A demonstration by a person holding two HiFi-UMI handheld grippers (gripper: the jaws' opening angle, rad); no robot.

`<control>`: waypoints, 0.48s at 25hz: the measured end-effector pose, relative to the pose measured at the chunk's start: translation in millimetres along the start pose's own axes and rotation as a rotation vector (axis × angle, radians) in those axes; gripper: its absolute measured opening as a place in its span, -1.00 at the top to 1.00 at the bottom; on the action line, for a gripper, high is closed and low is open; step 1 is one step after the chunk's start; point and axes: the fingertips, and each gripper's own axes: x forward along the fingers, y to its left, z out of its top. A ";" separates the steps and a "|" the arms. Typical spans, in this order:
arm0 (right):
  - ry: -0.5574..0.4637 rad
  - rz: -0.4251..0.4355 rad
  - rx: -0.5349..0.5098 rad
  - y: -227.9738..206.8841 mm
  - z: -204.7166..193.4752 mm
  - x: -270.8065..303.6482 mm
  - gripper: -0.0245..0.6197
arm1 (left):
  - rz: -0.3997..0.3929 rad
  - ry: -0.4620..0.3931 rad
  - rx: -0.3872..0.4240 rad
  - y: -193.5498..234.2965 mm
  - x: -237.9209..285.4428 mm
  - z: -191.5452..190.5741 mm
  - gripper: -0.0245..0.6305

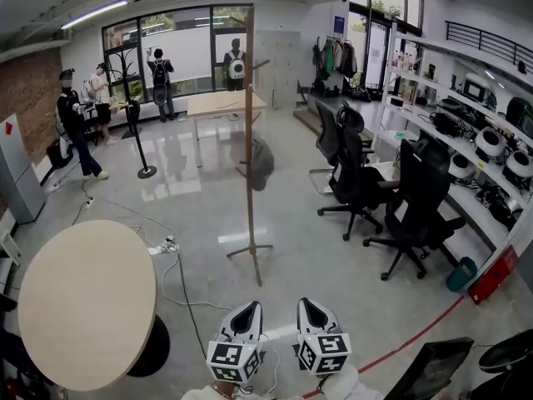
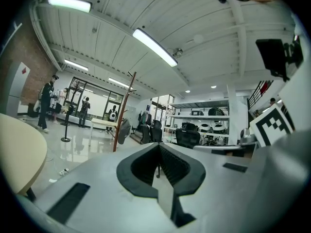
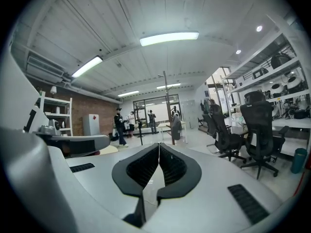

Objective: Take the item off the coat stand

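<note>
Left gripper (image 1: 246, 312) and right gripper (image 1: 311, 310) sit side by side at 6 o'clock in the head view. Jaws on both are pressed fully together with nothing in them. The coat stand (image 1: 249, 140) is well ahead at 12 o'clock, with the dark grey item (image 1: 261, 164) hanging about halfway up its pole. Round table (image 1: 83, 302) at 8 o'clock, office chairs (image 1: 358, 177) at 2.

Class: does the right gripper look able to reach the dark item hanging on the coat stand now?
Probably not yet. The right gripper, jaws together, sits near the body, while the dark item hangs on the coat stand well ahead. Only floor lies between, so walking closer should do.
</note>
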 end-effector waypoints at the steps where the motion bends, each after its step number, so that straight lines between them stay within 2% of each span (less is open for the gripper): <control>1: -0.003 0.002 -0.001 -1.4 1.9 6.8 0.90 | 0.000 0.000 0.001 3.8 6.4 0.7 0.93; 12: 0.014 -0.007 0.010 -26.3 5.0 60.4 0.90 | -0.004 0.015 -0.001 25.9 59.3 0.6 0.93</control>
